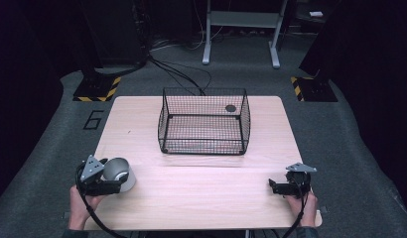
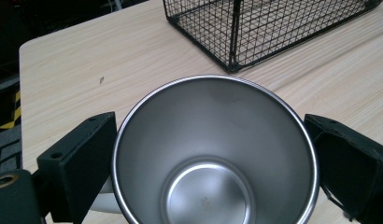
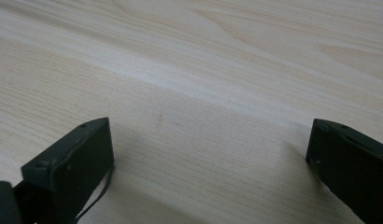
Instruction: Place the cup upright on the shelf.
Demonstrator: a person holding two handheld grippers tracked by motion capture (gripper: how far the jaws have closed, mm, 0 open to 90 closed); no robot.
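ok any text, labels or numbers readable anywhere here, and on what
"6", dark figure on the grey floor left of the table.
A faint mark on the inside bottom of the cup in the left gripper view: too small and blurred to read.
No readable text on the basket, the left gripper or the right gripper.

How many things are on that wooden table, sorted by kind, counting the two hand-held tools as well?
Metal cups: 1, the steel cup, held between the fingers of the left gripper.
Wire baskets: 1, the black basket at the far middle of the table.
Hand-held grippers: 2, the left one and the right gripper, which is holding nothing.
Total: 4
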